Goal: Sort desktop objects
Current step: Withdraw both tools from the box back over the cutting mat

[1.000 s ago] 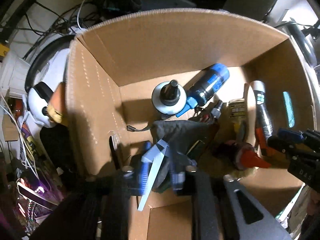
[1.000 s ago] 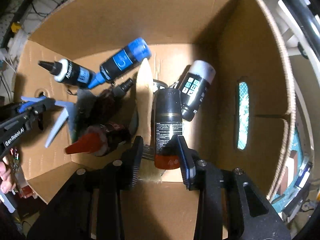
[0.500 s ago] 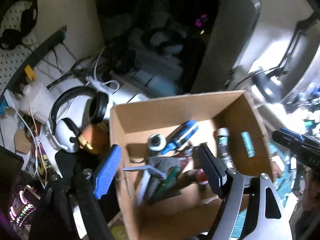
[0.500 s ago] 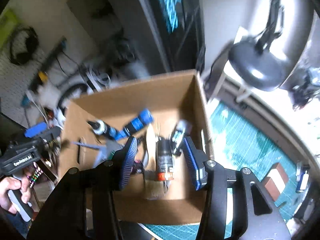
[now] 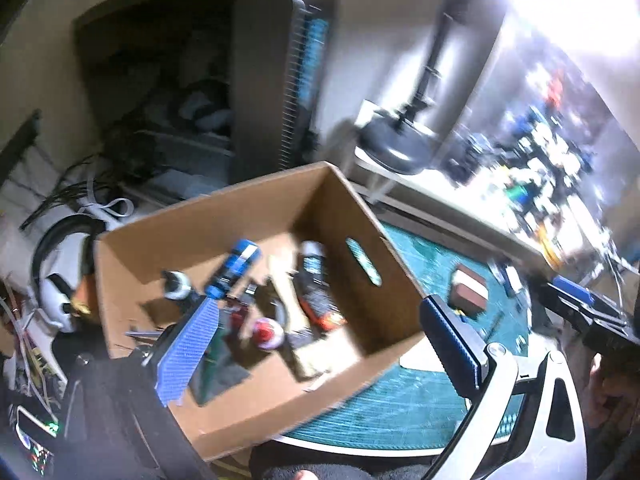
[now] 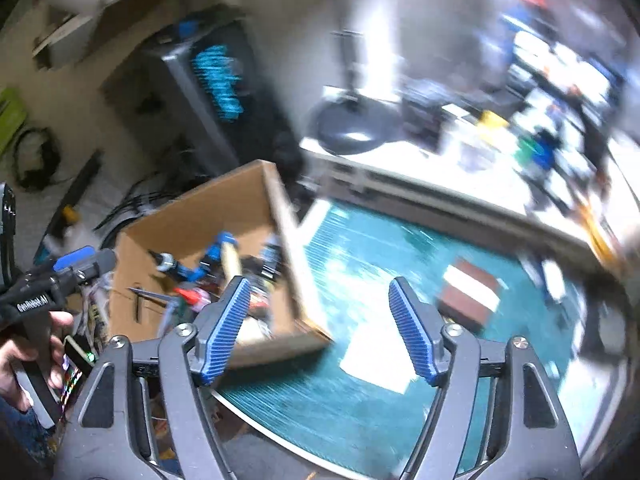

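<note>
Beside cardboard box point(image 6: 208, 216), teal mat point(image 6: 360, 392), red-white block point(image 6: 472, 290).

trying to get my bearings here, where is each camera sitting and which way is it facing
Left wrist: sits on the left claw, open, looking down into the cardboard box; the right claw shows at the right edge.
Right wrist: sits on the right claw, open, facing the green mat; a hand on the left claw shows at left.
Shared: box, mat, red-and-white block.

right hand-held gripper point(image 6: 322, 326) spread wide, cardboard box point(image 6: 192, 220), teal mat point(image 6: 384, 248), apparently blurred
</note>
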A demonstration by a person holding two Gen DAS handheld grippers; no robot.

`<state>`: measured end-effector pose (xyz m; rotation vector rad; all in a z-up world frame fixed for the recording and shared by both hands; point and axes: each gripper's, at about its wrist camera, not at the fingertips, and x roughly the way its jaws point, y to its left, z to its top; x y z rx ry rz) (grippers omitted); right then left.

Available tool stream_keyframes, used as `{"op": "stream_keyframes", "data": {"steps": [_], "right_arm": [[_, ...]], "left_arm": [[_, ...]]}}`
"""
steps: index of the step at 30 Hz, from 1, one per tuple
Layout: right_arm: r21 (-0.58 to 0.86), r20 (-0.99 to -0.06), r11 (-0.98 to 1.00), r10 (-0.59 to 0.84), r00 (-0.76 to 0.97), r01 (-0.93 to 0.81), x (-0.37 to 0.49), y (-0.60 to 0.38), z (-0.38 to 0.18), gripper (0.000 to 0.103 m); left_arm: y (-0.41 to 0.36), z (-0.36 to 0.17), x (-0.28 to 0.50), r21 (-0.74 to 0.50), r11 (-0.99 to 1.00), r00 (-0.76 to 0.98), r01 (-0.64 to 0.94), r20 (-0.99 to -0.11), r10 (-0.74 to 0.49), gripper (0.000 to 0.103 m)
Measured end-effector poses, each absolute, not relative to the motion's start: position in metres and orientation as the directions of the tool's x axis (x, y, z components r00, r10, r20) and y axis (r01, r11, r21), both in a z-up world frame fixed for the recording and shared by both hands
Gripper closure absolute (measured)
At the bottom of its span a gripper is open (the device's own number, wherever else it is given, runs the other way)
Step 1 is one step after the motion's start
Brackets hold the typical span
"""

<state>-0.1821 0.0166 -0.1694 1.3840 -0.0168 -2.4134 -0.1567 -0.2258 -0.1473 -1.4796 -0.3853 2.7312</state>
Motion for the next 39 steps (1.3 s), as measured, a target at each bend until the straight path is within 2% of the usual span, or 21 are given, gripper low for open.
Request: {"op": "stream_keyframes", "data": {"steps": [2,7,13,18,31,34,37,39], "right_arm": [[0.187,-0.840,-0.957,-0.272,-0.468,0.221,-0.167,0.051,-0.173,0.017],[0.196,-0.858,-0.979,-0.200,-0.474,0.058,-0.125,0.134,-0.181,0.001],[0.196,-0.870,-0.979,-0.143,-0.472,-0.064,-0.078,0.212,-0.192,0.000],[0.170,-0.861,-0.981,-0.104,-0.498,-0.088,-0.045,0.259,-0.198,0.000],[-0.068,-0.882,-0.982,0.143,-0.450,-0.178,0.004,0.339,-0.238,0.000],[-0.067,-0.886,-0.987,0.126,-0.447,-0.146,0.009,0.346,-0.240,0.000],[-0.092,-0.848,-0.994,0.107,-0.519,-0.055,0.020,0.343,-0.235,0.000],[-0.088,-0.838,-0.994,0.107,-0.535,-0.061,0.022,0.343,-0.233,0.000]], "left_arm": [[-0.208,-0.152,-0.156,-0.224,-0.972,-0.532,0.065,-0.832,0.156,0.000],[-0.171,-0.156,-0.151,-0.219,-0.976,-0.508,-0.009,-0.839,0.193,0.000],[-0.124,-0.158,-0.140,-0.176,-0.983,-0.492,-0.054,-0.852,0.180,0.000],[-0.087,-0.164,-0.119,-0.138,-0.989,-0.490,-0.047,-0.860,0.143,0.000],[-0.001,-0.184,-0.072,-0.091,-0.995,-0.503,-0.026,-0.859,0.092,0.000],[0.011,-0.188,-0.069,-0.091,-0.995,-0.521,-0.036,-0.848,0.096,0.000],[0.017,-0.196,-0.073,-0.101,-0.994,-0.518,-0.049,-0.848,0.112,0.000],[0.019,-0.203,-0.078,-0.101,-0.993,-0.513,-0.058,-0.851,0.116,0.000]]}}
